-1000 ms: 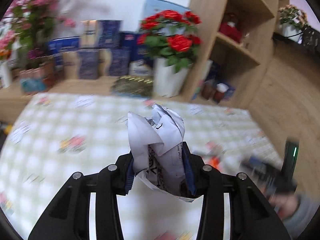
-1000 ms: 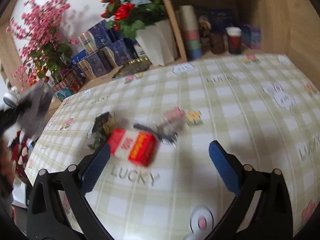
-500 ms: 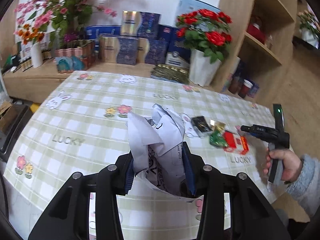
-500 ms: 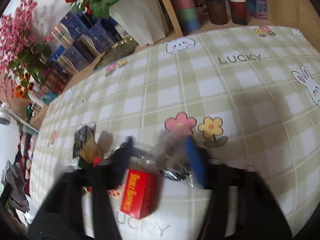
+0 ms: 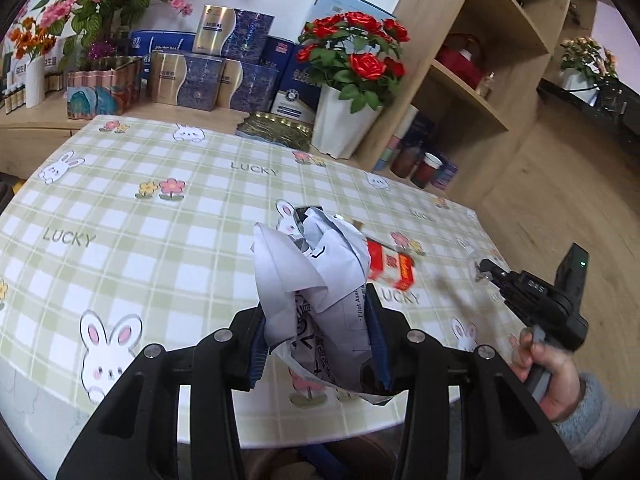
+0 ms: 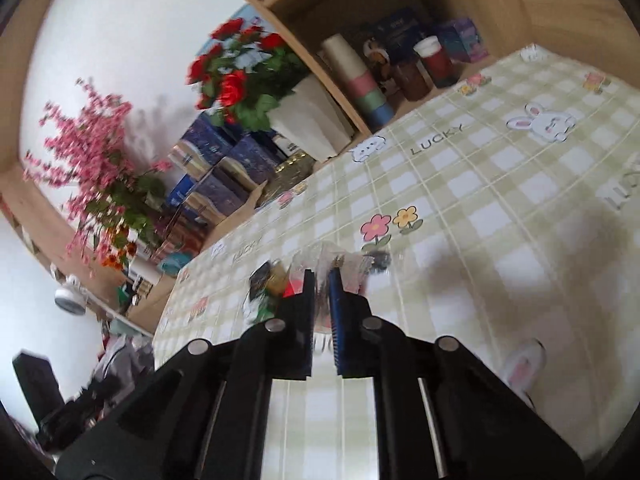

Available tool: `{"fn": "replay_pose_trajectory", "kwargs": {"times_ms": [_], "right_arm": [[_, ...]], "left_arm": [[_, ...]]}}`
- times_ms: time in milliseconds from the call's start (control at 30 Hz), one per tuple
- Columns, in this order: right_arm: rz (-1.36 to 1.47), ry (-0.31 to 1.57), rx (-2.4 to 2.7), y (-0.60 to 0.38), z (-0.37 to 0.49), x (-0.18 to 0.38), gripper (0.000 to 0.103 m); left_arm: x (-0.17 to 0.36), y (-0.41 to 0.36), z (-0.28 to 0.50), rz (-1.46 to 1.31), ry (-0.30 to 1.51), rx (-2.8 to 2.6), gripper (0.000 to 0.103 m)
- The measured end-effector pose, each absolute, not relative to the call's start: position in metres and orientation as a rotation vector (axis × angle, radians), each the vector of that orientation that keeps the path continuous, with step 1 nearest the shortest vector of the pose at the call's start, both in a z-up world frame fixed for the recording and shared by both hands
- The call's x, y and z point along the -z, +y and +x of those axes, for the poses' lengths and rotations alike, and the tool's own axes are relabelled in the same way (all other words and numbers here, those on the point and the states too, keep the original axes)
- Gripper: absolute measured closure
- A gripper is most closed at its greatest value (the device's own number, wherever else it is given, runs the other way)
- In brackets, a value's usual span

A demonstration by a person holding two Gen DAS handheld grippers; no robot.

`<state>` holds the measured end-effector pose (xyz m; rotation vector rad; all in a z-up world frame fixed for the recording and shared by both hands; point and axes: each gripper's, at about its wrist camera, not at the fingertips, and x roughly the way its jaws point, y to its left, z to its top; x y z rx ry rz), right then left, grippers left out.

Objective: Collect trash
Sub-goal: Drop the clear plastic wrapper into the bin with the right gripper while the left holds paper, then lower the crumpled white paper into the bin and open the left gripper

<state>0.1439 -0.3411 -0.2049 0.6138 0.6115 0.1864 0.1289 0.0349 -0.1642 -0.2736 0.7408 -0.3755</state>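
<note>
Fingers of the left gripper [image 5: 316, 344] are clamped on a crumpled wad of printed white paper [image 5: 316, 280], which is gripped from both sides by the blue pads and stands up above the fingertips, over the near edge of the bench [image 5: 120, 216]. Fingers of the right gripper [image 6: 321, 300] are drawn almost together, with only a narrow slot between the pads; a thin piece of clear crinkled plastic wrapper [image 6: 340, 258] is pinched there, its loose end bunched just past the fingertips. In the left wrist view that gripper is seen at the right, gripped by a hand [image 5: 548, 372] in a grey-blue sleeve [image 5: 596, 420], with the tip raised over the bench's right side.

More trash is left on the green-checked cloth: a red and white carton [image 5: 390, 266] lies just behind the paper wad, near a "LUCKY" print, and a small cluster of dark and green wrappers [image 6: 266, 284] is seen just left of the right fingertips, too blurred to be told apart. Behind the bench, a white pot of red roses [image 5: 352, 80] is set beside wooden shelves [image 5: 472, 60], with blue and gold boxes [image 5: 208, 68] ranged to its left.
</note>
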Motion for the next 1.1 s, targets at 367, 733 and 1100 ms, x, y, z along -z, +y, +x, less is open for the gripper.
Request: {"fn": "replay_pose_trajectory", "kwargs": {"times_ms": [367,733,1100], "right_arm": [[0.469,0.667,-0.224,-0.312,0.054,0.201,0.092],[0.162,0.722,-0.344,-0.249,0.005,0.224,0.092],[0.073,0.904,-0.458,-0.203,-0.002,0.268,0.092]], "left_arm": [[0.158,0.038,0.059,-0.255,0.745,0.416,0.061],[0.155,0.052,0.019,-0.235,0.733,0.403,0.061],[0.169,0.045,0.008,-0.248,0.791,0.413,0.06]]}}
